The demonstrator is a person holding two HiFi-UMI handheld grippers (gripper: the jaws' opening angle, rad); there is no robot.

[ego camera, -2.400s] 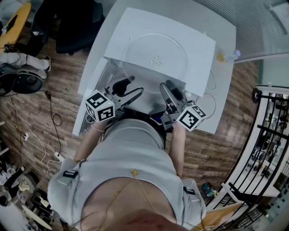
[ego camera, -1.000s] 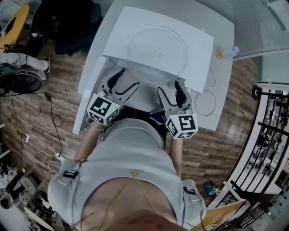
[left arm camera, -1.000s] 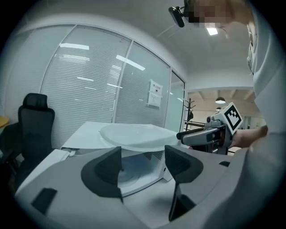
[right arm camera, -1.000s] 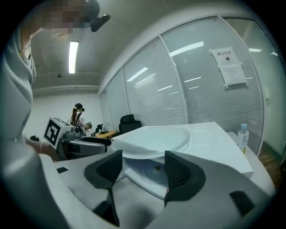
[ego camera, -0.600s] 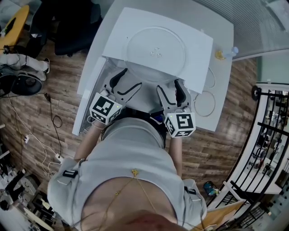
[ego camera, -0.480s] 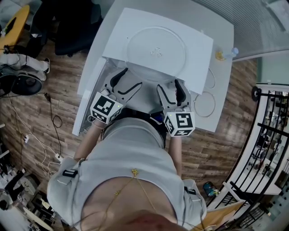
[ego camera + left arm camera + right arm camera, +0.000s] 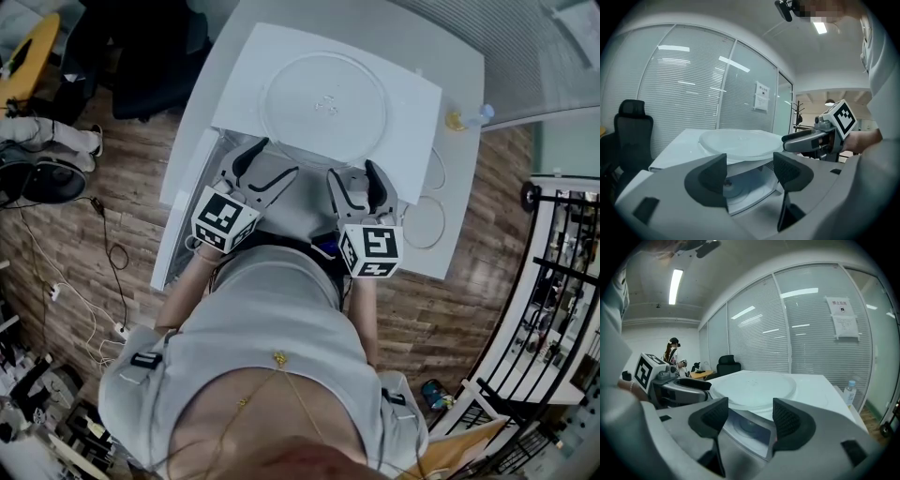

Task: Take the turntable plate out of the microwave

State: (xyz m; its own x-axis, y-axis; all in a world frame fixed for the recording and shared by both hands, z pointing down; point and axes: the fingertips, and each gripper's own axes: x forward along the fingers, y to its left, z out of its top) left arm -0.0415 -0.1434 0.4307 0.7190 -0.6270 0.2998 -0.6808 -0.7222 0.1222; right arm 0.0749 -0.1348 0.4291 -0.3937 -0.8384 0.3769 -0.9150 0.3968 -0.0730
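One plate lay on top of the microwave.
It was above and beyond the fingers; the two grippers, left gripper and right gripper, were spread wide and held nothing.

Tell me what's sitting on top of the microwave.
Only the clear turntable plate lies flat on top of the microwave. In the head view that top hides the cavity beneath.

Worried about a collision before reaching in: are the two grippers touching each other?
Apart. The head view shows the left gripper and right gripper side by side before the microwave, a clear gap between them.
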